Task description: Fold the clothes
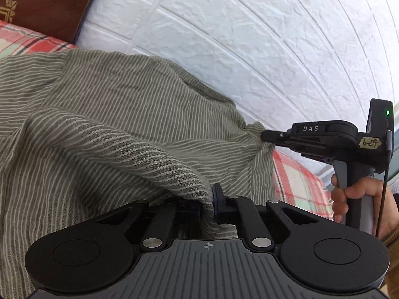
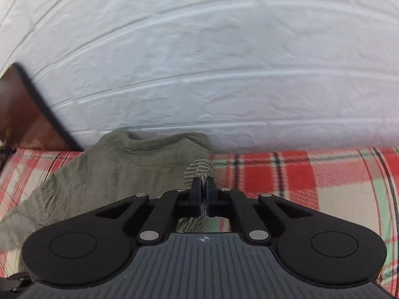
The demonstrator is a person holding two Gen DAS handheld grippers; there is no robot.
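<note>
Wall [image 1: 249,37]: white embossed brick.
Bed [image 2: 299,174]: red plaid cover.
Shirt [image 1: 112,114]: green striped, lifted above the bed, stretched between both tongs.
Left tongs [image 1: 208,206]: clamped on shirt's edge.
Right tongs [image 2: 204,186]: pinching a bunched corner.

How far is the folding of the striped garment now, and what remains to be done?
Done: both grippers have a grip. The left gripper and the right gripper are each shut on an edge of the green striped garment.

In hand: the cloth is lifted and stretched between them over the plaid bedsheet.

Left: no finished fold shows; the garment is still loose and wrinkled, so the folding itself remains.
</note>
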